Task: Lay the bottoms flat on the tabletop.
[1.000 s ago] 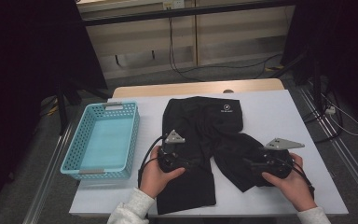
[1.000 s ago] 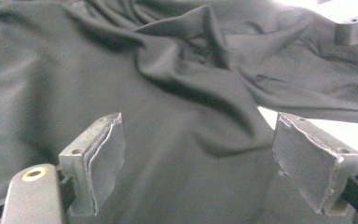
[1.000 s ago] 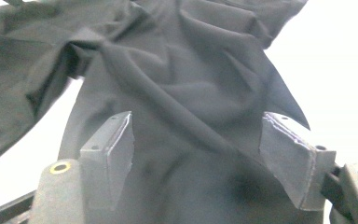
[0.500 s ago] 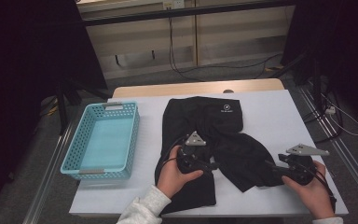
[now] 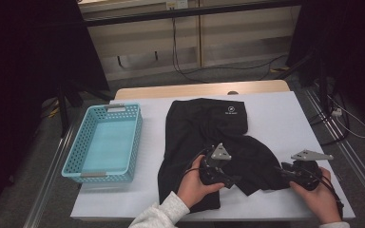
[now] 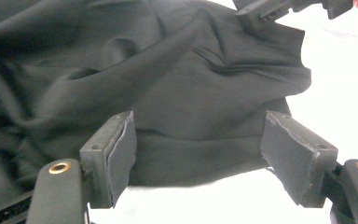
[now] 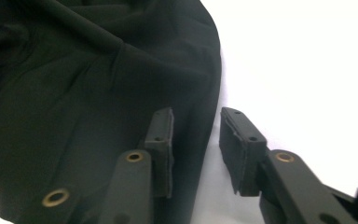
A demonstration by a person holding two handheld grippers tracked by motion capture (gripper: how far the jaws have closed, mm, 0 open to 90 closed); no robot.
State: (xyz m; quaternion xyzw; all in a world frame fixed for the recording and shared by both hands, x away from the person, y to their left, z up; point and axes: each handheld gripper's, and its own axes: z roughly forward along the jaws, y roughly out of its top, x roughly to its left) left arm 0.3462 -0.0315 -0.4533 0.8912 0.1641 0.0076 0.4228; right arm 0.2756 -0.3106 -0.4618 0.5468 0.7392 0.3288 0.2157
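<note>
Black shorts (image 5: 204,137) lie rumpled mid-desk (image 5: 285,118), beside a blue basket (image 5: 105,142). Left tongs (image 6: 198,154) gape wide over a hem, closing a little. Right tongs (image 7: 196,149) have just been narrowing around the edge, a gap showing, nothing pinched.

Your black garment (image 5: 209,137) is soft matt cloth, creased into loose folds, with a small pale print on its far part; beneath it the table (image 5: 275,114) wears a smooth, matt white cover, and beyond the garment a strip of pale wood shows at the table's far edge; left of the garment sits a basket (image 5: 105,141) of light-blue perforated plastic, faintly glossy; your left gripper (image 6: 200,154) has matt black pads (image 6: 121,149), rough and frayed at the edges, with brass-coloured rivets; your right gripper (image 7: 196,144) looks alike.
</note>
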